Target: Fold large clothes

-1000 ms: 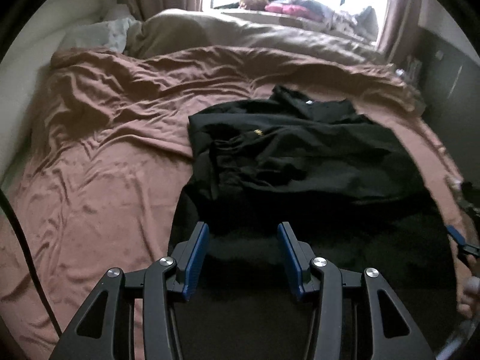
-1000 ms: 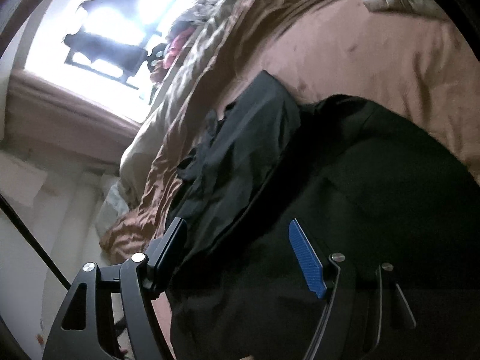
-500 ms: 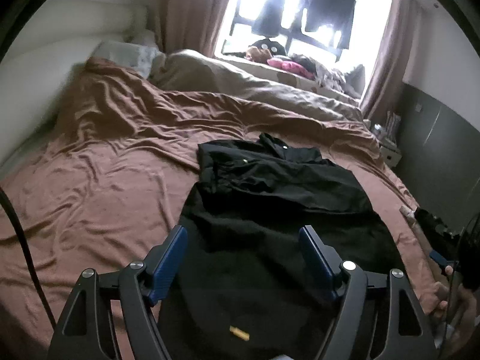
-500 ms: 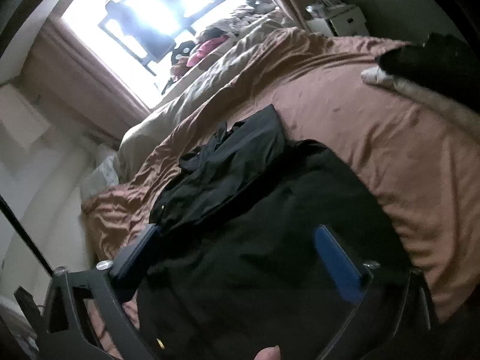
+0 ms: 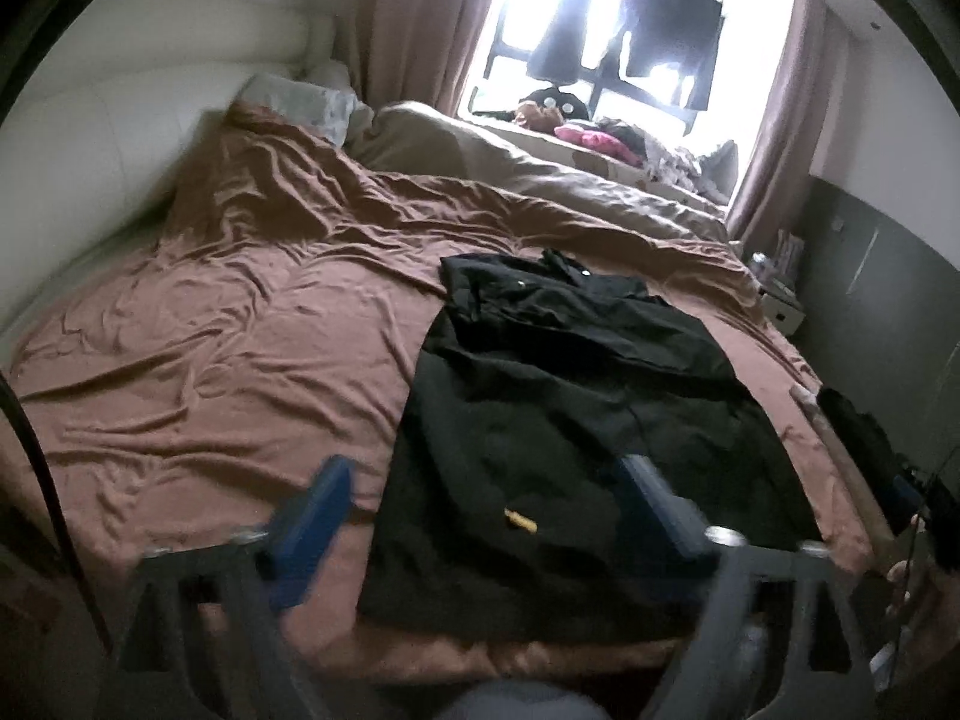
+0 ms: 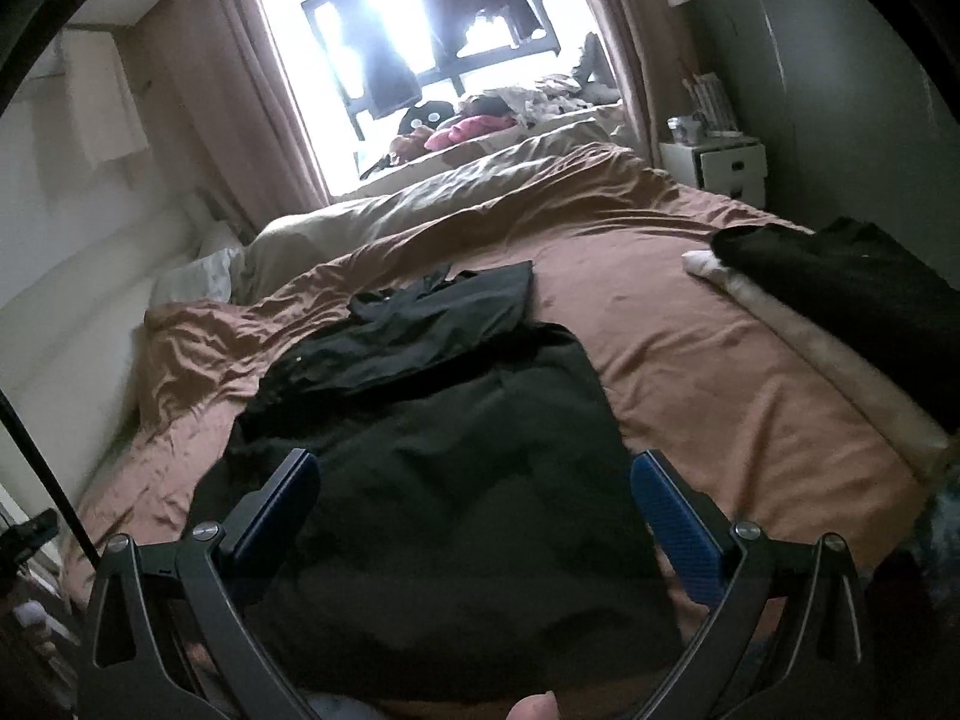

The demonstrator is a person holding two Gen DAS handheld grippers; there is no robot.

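A large black garment [image 5: 570, 420] lies spread on the brown bed sheet [image 5: 252, 348], its top part folded over toward the window; a small yellow tag [image 5: 521, 520] shows near its near hem. It also shows in the right wrist view [image 6: 444, 462]. My left gripper [image 5: 492, 504] is open and empty, held above the garment's near edge. My right gripper [image 6: 474, 492] is open and empty, raised over the garment's near half. Neither touches the cloth.
A beige duvet [image 5: 540, 174] and pillows [image 5: 300, 102] lie at the far side under the window [image 5: 606, 36]. Another dark garment on a pale towel [image 6: 852, 294] lies at the bed's right edge. A white nightstand [image 6: 720, 165] stands by the grey wall.
Both grippers have drawn back and up from the garment and opened wider. The right wrist view has levelled out from its tilt. The garment lies still.
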